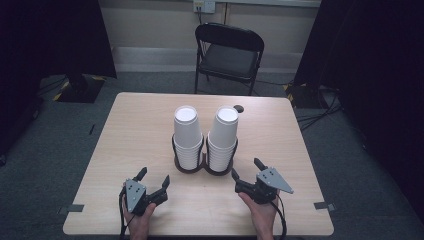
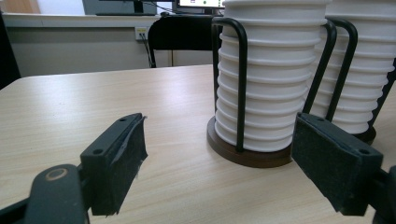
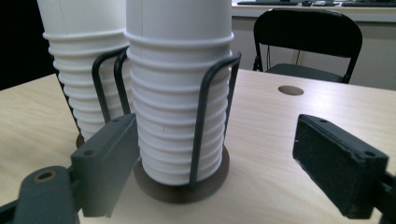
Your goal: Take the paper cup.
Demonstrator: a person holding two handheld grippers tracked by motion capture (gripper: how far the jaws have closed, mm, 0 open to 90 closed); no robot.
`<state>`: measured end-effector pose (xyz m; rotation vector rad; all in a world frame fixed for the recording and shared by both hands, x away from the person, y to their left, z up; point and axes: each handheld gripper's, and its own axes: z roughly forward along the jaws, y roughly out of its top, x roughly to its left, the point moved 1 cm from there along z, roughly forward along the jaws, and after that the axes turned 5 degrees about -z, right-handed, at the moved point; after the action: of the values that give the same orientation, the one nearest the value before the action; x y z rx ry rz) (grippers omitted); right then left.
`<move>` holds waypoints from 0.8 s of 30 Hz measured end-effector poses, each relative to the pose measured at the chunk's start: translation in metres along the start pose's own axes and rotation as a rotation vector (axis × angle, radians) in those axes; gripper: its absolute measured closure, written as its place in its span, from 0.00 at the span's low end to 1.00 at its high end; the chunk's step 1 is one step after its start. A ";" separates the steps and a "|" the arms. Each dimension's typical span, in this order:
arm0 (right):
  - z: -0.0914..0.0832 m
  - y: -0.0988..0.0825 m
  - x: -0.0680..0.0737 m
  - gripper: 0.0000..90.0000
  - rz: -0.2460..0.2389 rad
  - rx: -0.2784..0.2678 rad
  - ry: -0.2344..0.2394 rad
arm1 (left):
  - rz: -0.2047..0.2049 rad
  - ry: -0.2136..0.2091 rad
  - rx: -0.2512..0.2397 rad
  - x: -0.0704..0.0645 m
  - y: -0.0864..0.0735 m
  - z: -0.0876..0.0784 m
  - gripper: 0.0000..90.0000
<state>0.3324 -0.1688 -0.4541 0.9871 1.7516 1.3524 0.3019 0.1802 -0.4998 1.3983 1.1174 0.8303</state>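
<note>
Standing upright on the pale wood-grain bench (image 1: 130, 145), two tall stacks of white ribbed paper cups run their long axes straight up, each nested mouth-down so the flat cup bases face the ceiling. The left stack of white paper cups (image 1: 187, 135) and the right stack of white paper cups (image 1: 222, 137) sit side by side near the middle of the bench, each ringed by the black wire hoops of a twin holder with round dark-brown bases (image 1: 202, 167). The stacks lean very slightly away from each other at the top.

The left tool (image 1: 152, 179) rests on the bench at the near edge, held in a hand (image 1: 139, 220), its jaws spread wide and gripping nothing; the left stack stands ahead of it and off to its right, well apart. In the left gripper view the cups (image 2: 273, 79) rise between and beyond the padded jaws. The right tool (image 1: 247, 169), also spread and empty, lies just in front of the right stack, near the holder's base but not touching. The right gripper view shows that stack (image 3: 180, 93) close ahead, toward its left jaw.

A black folding chair (image 1: 227, 55) stands beyond the far edge.
</note>
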 end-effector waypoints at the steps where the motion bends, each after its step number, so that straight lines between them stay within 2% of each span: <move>1: 0.002 0.006 0.000 0.15 0.001 -0.010 0.017 | 0.001 0.000 0.000 0.000 0.000 0.000 0.20; 3: 0.002 0.008 0.001 0.15 0.001 -0.017 0.018 | 0.000 -0.003 0.000 0.000 0.000 0.000 0.20; 5: 0.003 0.016 0.001 0.18 0.012 -0.056 0.044 | -0.007 -0.002 0.000 0.001 0.000 0.000 0.20; 6: 0.003 0.016 0.001 0.18 0.012 -0.056 0.044 | -0.007 -0.002 0.000 0.001 0.000 0.000 0.20; 7: 0.003 0.022 0.001 0.19 -0.001 -0.067 0.047 | -0.005 -0.007 0.002 0.001 0.000 0.000 0.20; 12: 0.007 0.036 -0.001 0.19 -0.005 -0.081 0.083 | -0.003 -0.019 -0.001 0.001 0.000 0.000 0.20; 24: 0.020 0.069 -0.005 0.15 -0.040 -0.112 0.113 | -0.002 -0.029 -0.002 0.000 0.000 0.000 0.20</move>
<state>0.3620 -0.1531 -0.3909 0.8247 1.7473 1.4892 0.3016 0.1807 -0.4999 1.4032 1.0949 0.8074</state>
